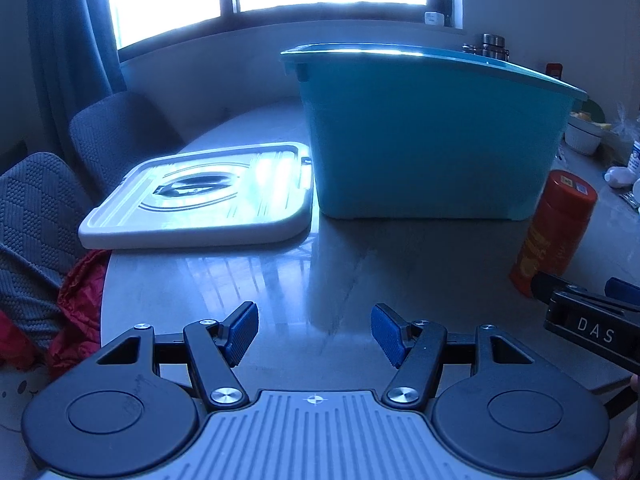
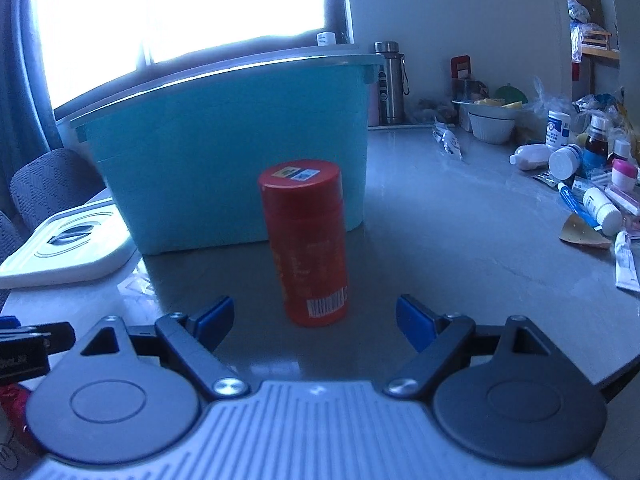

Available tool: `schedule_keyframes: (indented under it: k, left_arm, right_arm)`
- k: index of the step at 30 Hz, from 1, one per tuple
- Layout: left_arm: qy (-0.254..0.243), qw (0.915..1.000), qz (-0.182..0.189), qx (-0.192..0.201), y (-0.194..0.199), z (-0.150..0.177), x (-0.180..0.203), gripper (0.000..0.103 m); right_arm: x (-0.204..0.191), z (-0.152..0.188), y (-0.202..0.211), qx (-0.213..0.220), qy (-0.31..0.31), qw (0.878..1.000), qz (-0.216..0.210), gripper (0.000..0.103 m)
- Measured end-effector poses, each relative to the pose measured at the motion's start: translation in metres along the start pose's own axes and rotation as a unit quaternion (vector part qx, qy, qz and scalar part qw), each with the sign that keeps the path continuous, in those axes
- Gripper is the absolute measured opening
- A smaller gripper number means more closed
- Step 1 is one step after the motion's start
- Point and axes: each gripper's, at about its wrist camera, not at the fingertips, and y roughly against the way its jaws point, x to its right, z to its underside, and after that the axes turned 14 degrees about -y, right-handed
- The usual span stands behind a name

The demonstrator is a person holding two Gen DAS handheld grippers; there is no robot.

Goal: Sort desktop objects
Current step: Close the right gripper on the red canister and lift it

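A red cylindrical canister stands upright on the grey table, just ahead of my open, empty right gripper; it is beyond the fingertips, not between them. It also shows in the left wrist view, with the right gripper beside it. A teal storage bin stands behind the canister, also in the left wrist view. Its white lid lies flat to the left of the bin. My left gripper is open and empty above bare table.
Bottles, tubes and packets are scattered at the table's right. A white bowl and a steel flask stand at the back. Grey chairs and red cloth are at the table's left edge.
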Motion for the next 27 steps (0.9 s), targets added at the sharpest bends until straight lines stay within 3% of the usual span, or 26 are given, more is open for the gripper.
schedule_keyframes:
  k: [27]
  left_arm:
    - [0.001, 0.9998, -0.01, -0.016, -0.042, -0.029, -0.015, 0.065]
  right_arm:
    - [-0.019, -0.019, -0.066, -0.019, 0.009, 1.0, -0.001, 0.088]
